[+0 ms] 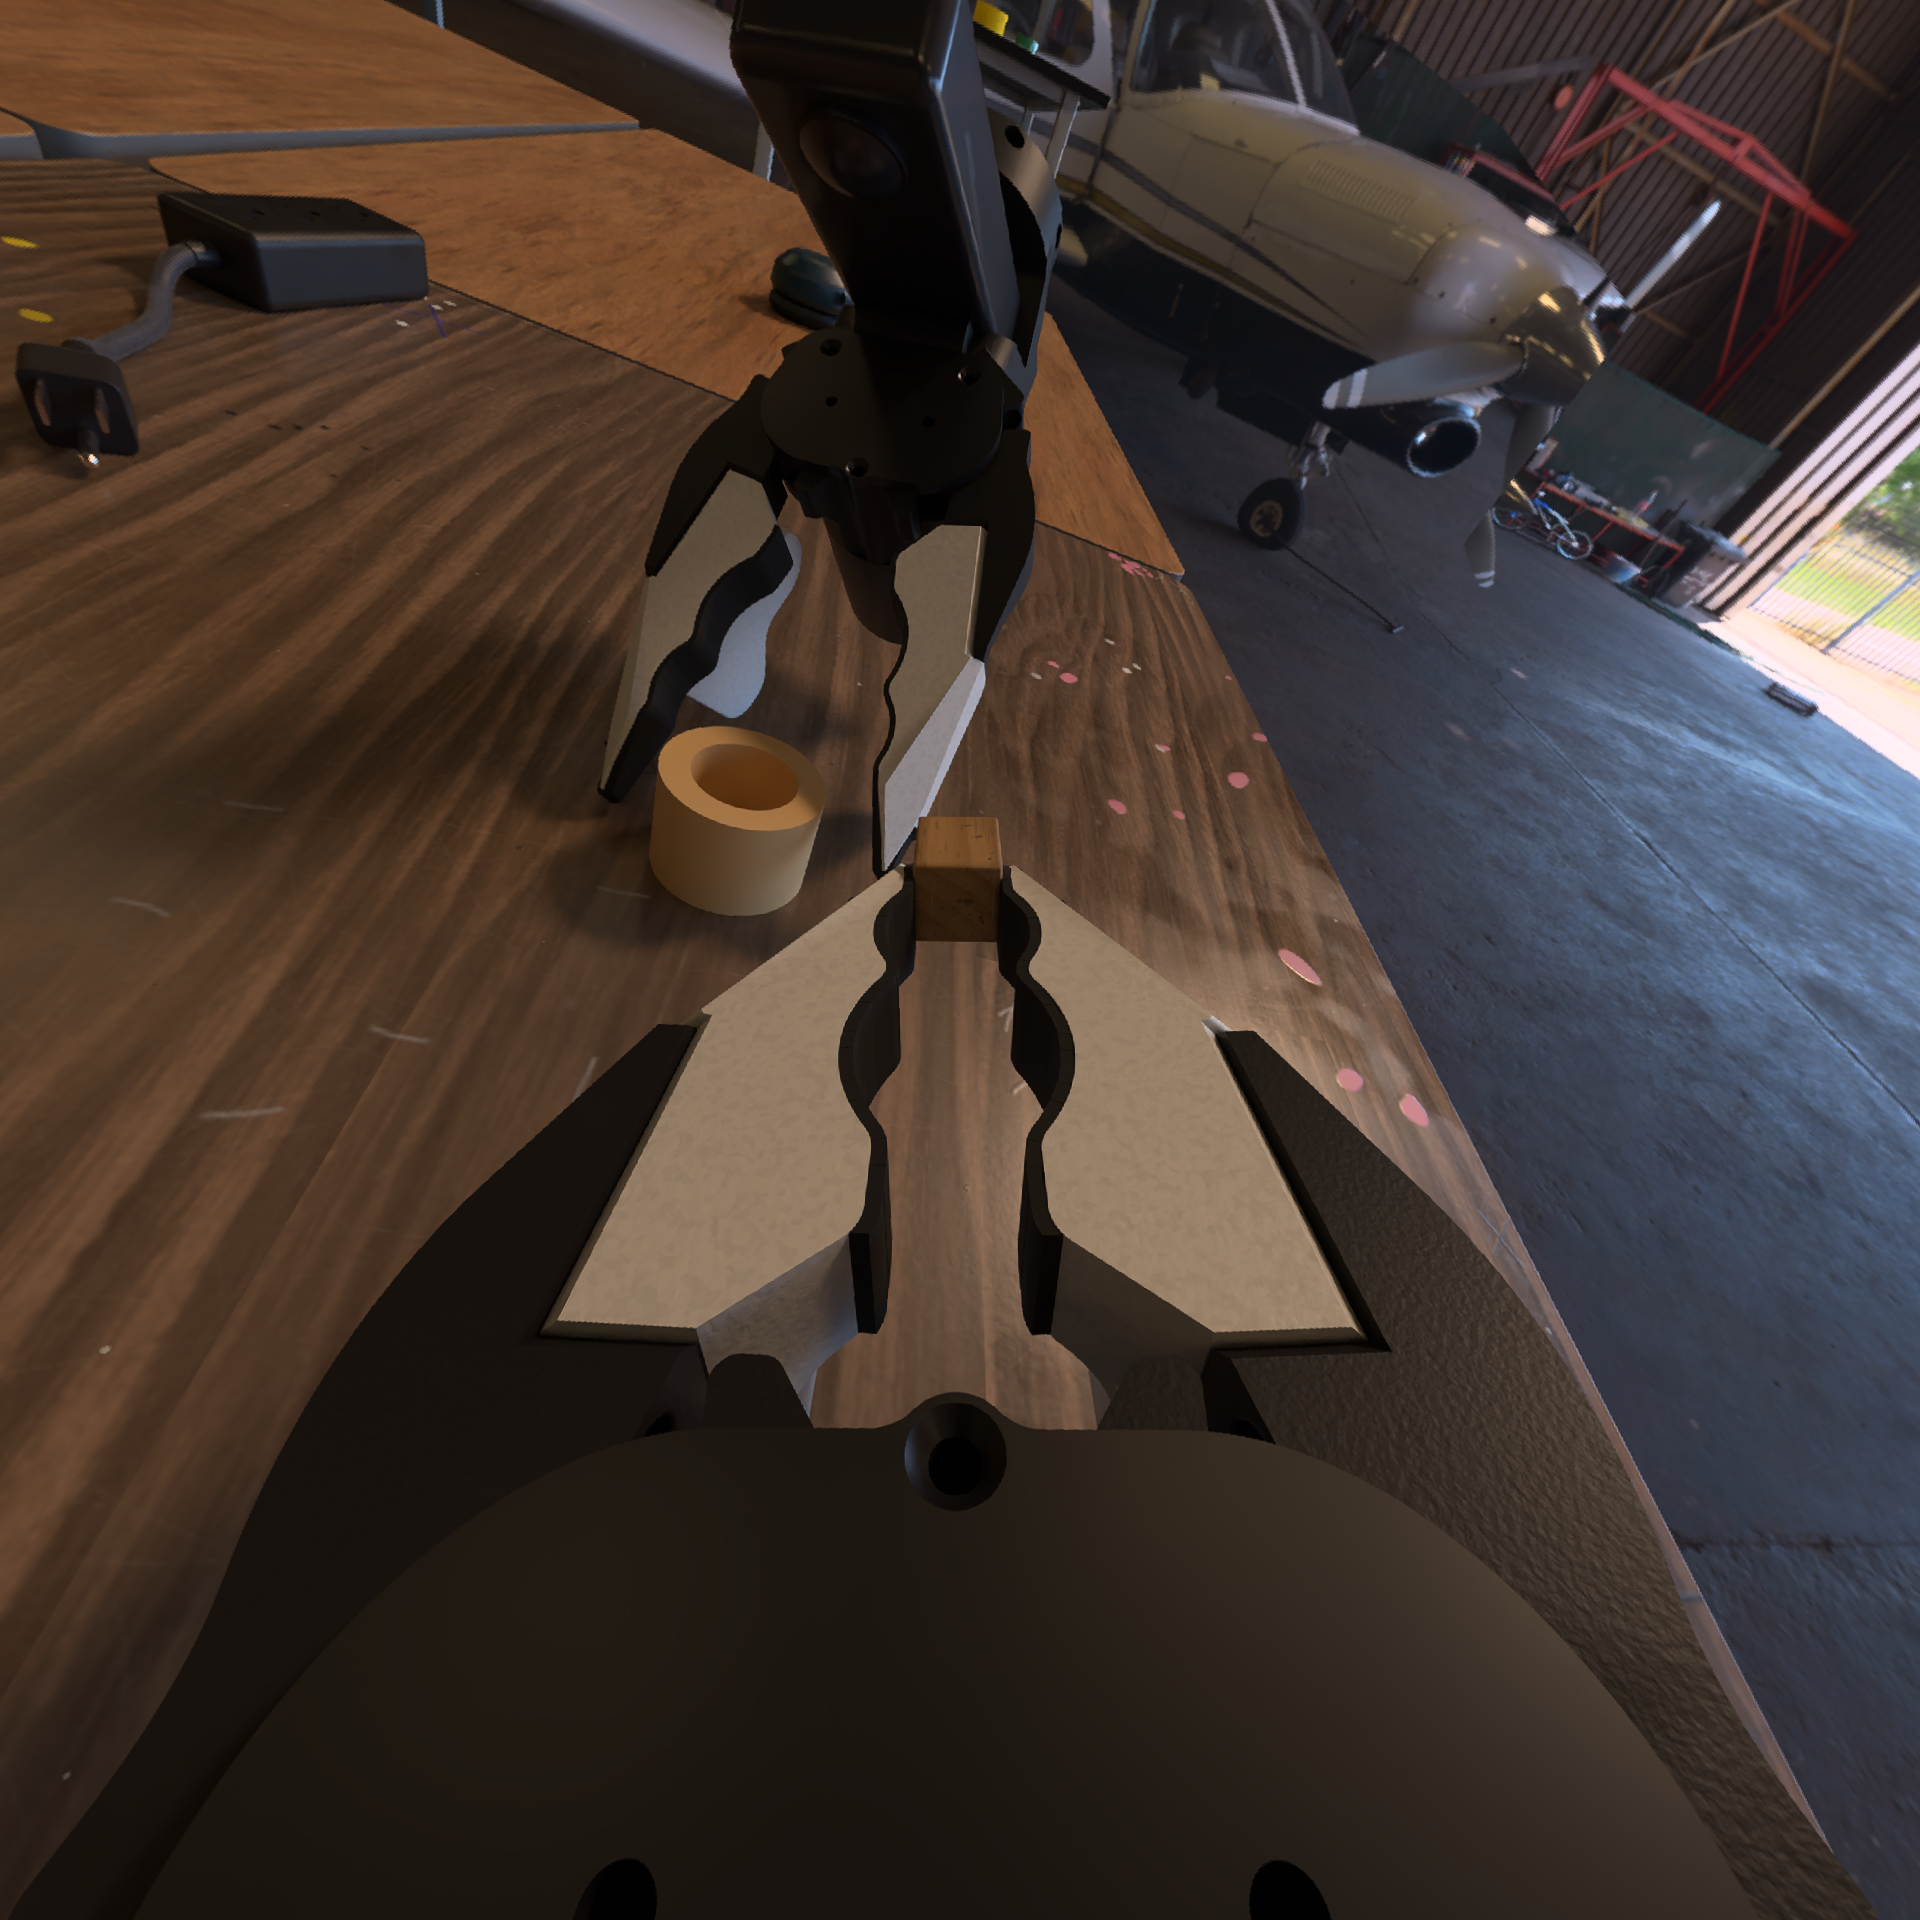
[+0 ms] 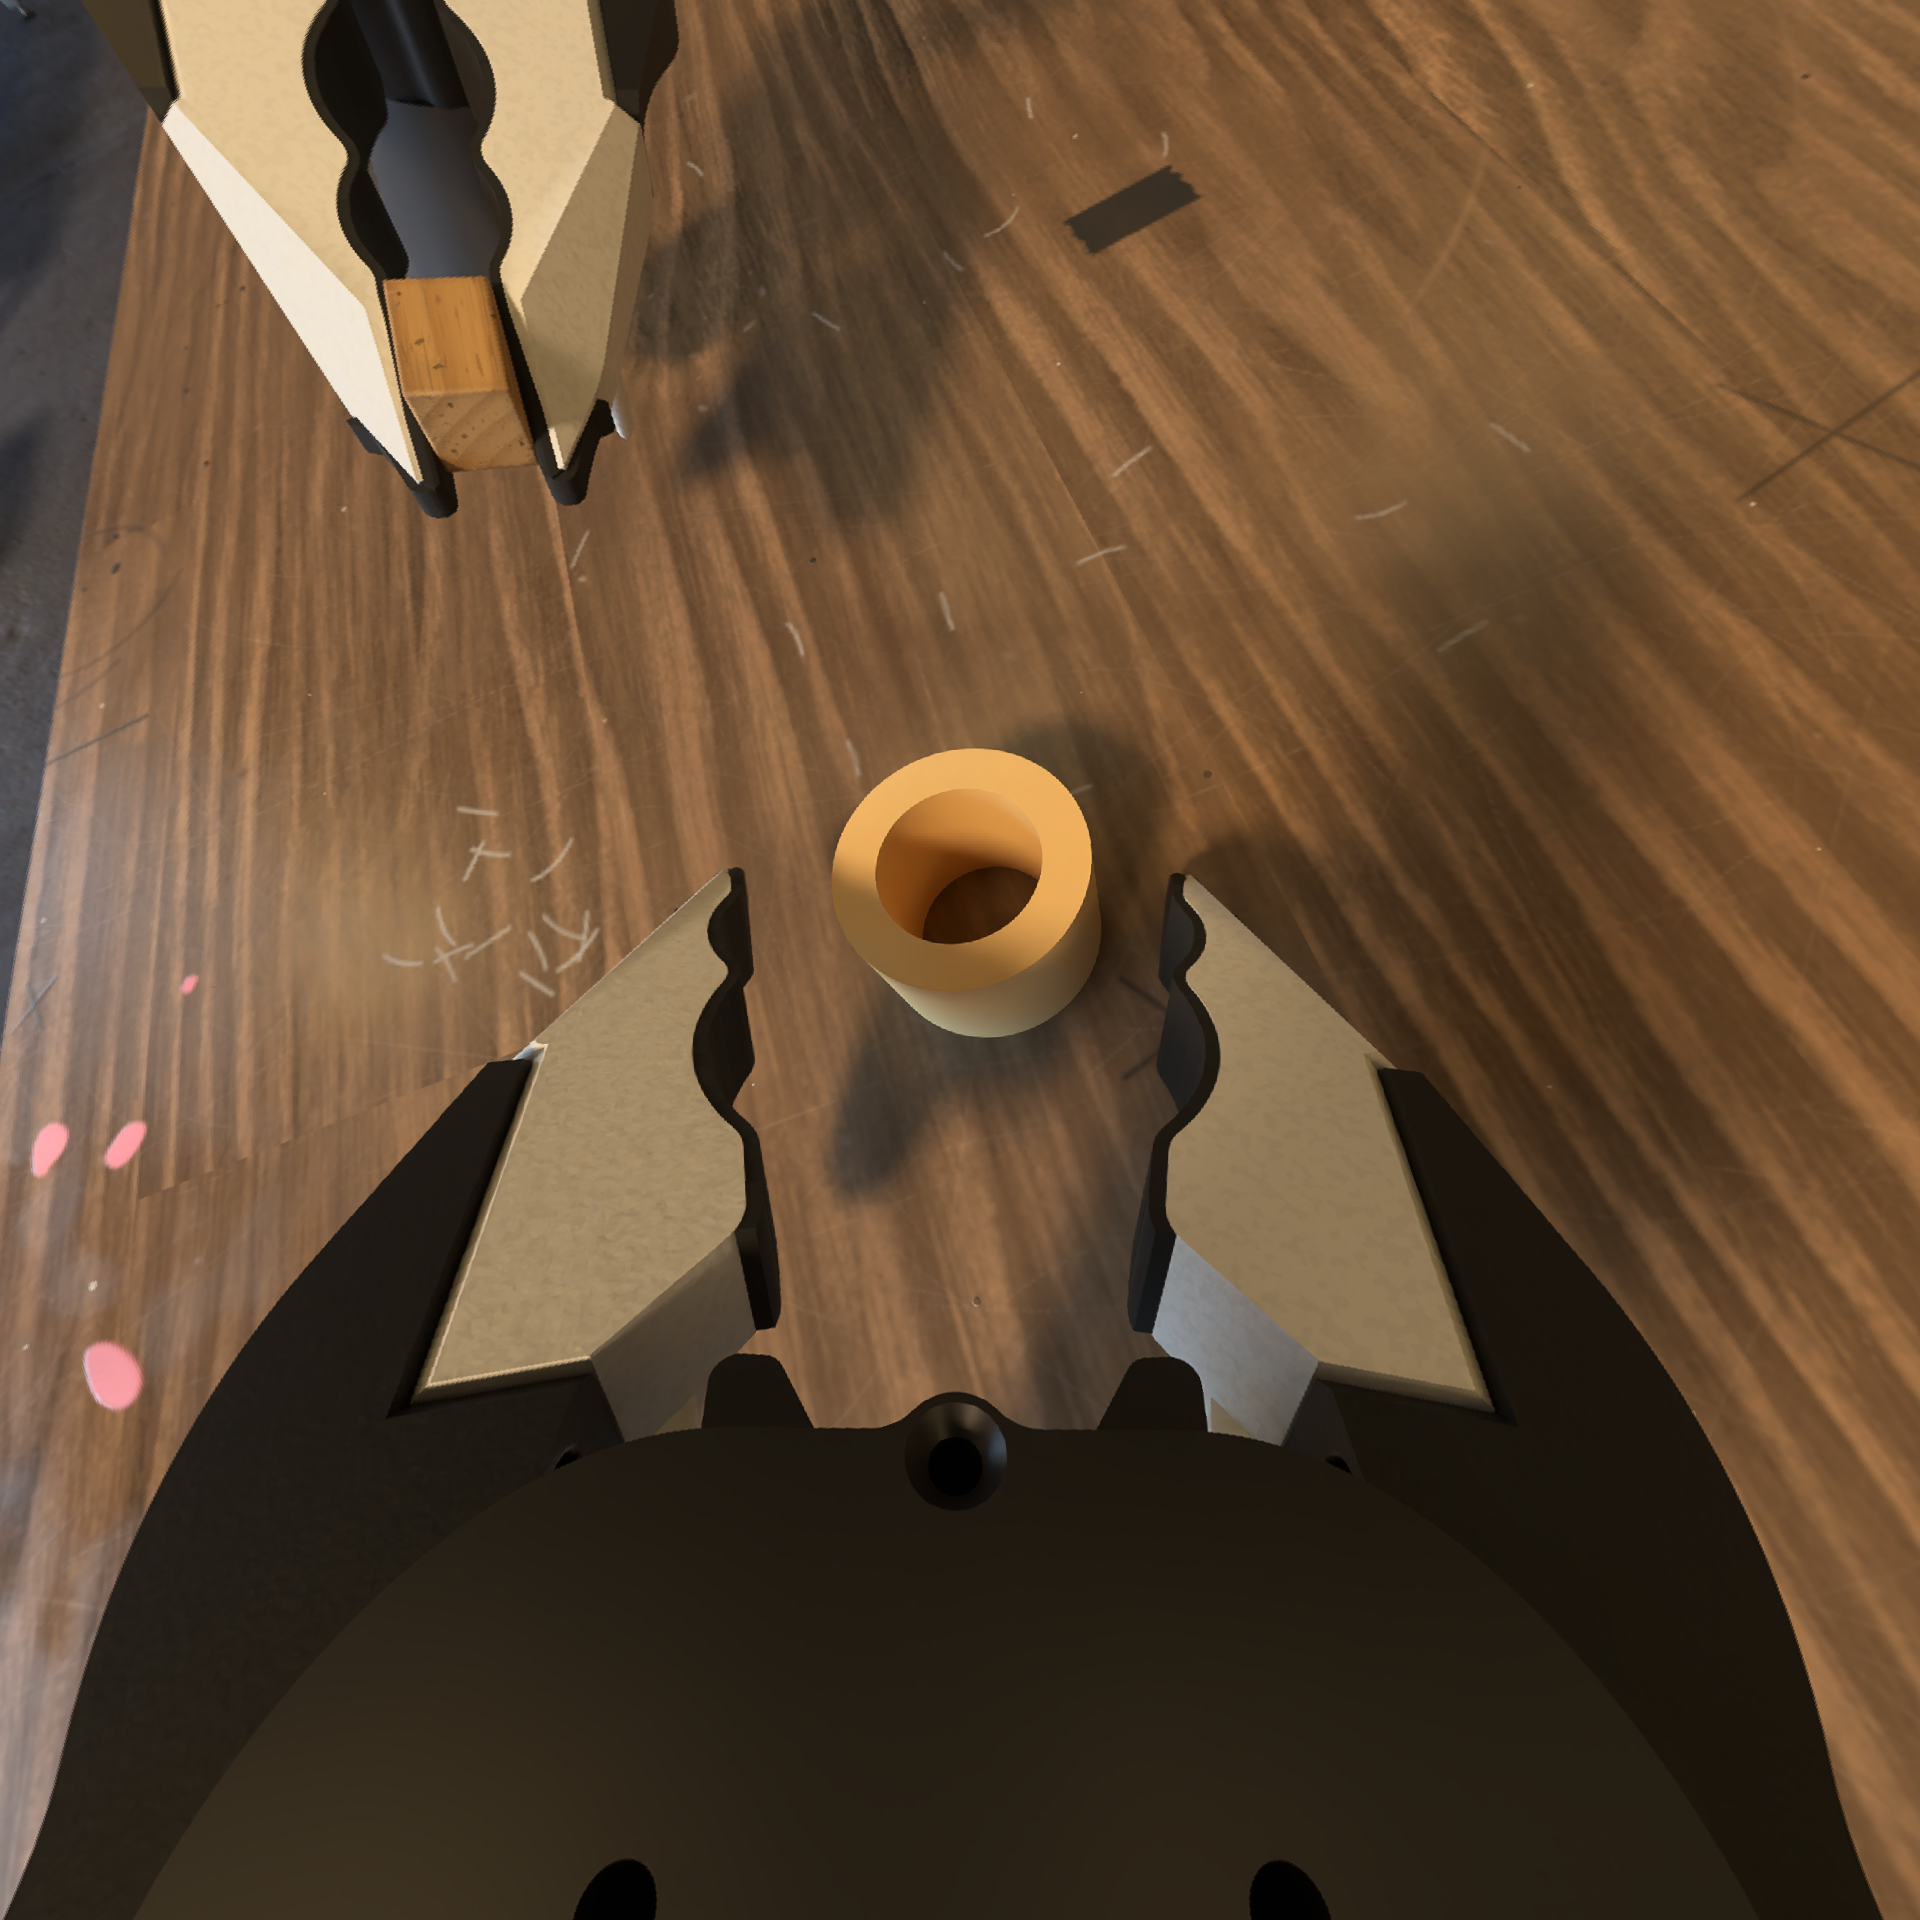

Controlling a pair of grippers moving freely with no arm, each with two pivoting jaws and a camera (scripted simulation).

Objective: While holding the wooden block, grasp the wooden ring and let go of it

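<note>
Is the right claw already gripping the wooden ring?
No, the right claw is open, and the wooden ring stands on the table between its untouching fingertips.

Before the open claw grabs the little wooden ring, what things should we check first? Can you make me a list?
1. Left gripper shut on the small square wooden block: ok.
2. Right gripper open wide enough for the round tan wooden ring: ok, its jaws stand wider than the ring.
3. Ring standing upright on the dark wooden table, hole facing up: ok.
4. Ring between the right gripper's fingers: ok; it sits at the fingertips, nothing touching.
5. Right gripper low enough to pinch the ring: cannot tell.
6. Left gripper out of the way: ok in the right wrist view, though the left view shows one right finger close to the block.
</note>
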